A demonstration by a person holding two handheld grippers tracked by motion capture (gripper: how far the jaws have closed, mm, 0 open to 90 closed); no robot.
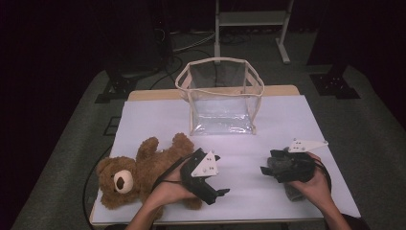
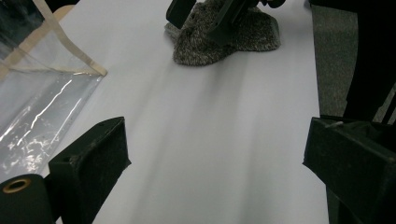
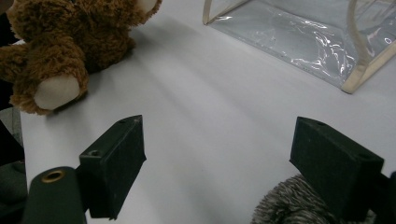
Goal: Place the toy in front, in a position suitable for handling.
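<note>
Far left of the white table sheet [image 1: 287,115]: brown plush teddy bear [image 1: 129,177] flat on its back, head right at the left edge, one foot near the front edge, so pretty much no spare sheet on that side. Just beside the bear, left gripper [image 1: 218,189] low over the sheet in the person's left hand [image 1: 167,191], jaws spread wide with bare sheet between them, gripping nothing. Partly covers the bear's near side in the high view, so can't tell whether hand and bear touch.

Middle: big open stretch of sheet between the two grippers, lots of room to move. Behind it, clear plastic bag with cream fabric trim [image 1: 220,96] standing upright near the back edge, top open, well apart from both grippers.

Right: right gripper [image 1: 268,170] in the right hand [image 1: 313,184], jaws also wide open, clamped on nothing. Grey fuzzy knitted thing [image 1: 293,191] on the sheet just under it, close to the front-right corner. Mostly hidden by gripper and hand in the high view, cut off at the bottom of the right gripper view [image 3: 289,205]; hard to say what it actually is or whether a jaw touches it
</note>
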